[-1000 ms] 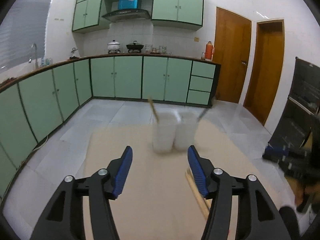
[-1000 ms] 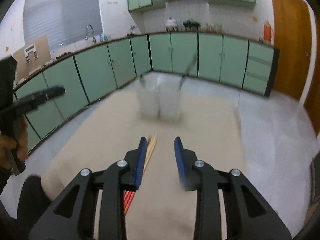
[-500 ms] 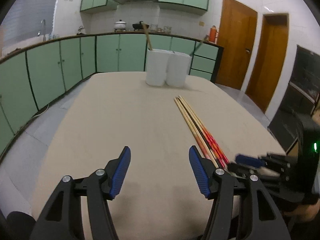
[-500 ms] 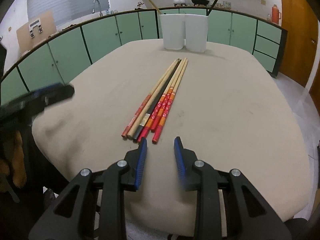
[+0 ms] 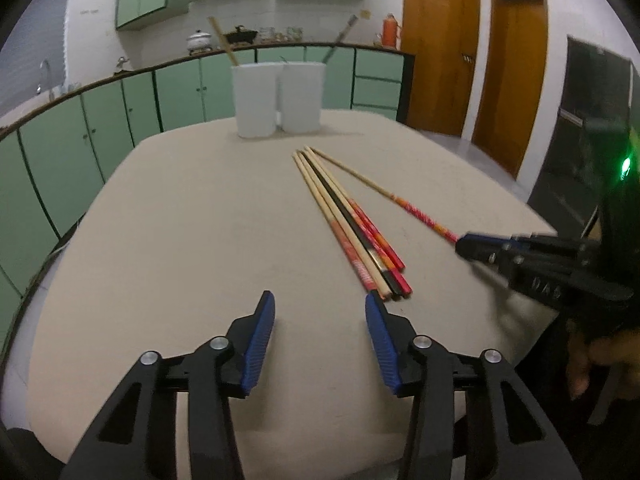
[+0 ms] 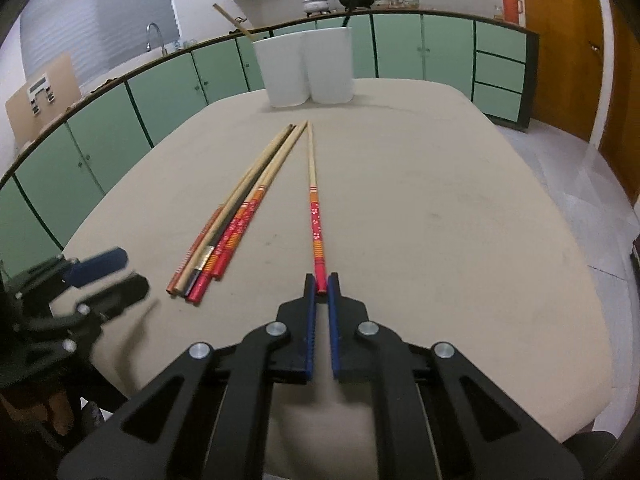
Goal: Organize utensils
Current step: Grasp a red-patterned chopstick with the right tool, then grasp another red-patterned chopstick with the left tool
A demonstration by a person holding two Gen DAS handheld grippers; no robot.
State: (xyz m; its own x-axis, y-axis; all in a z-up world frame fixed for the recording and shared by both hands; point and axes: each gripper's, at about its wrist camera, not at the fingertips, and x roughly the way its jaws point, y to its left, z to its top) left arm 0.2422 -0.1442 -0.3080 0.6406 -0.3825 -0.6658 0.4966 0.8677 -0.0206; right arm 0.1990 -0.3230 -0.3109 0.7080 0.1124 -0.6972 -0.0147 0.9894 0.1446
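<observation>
The right gripper [image 6: 321, 286] has just clamped its blue-padded jaws almost fully together on the red, flower-patterned end of one long bamboo chopstick [image 6: 312, 184]. Half a second ago those jaws stood apart just short of the bundle, and this stick lay pressed against the others; now it has swung clear of the bundle of remaining chopsticks [image 6: 236, 208], fanned out to its right with only the pale tips near each other. Whether the stick is lifted or resting on the beige cloth-covered desk [image 6: 440, 200] cannot be told.

The left gripper [image 5: 319, 312] has come down toward the near end of that same bundle [image 5: 348, 220]; its jaws are closing but nothing is between them yet, and the right-hand pad sits just beside the red and black butt ends.

The two white plastic holders [image 6: 306, 66], touching side by side beyond the bundle's far tips, each hold a utensil already. So the sorting appears underway: one stick is secured, and the carry to a holder looks like the coming step.
</observation>
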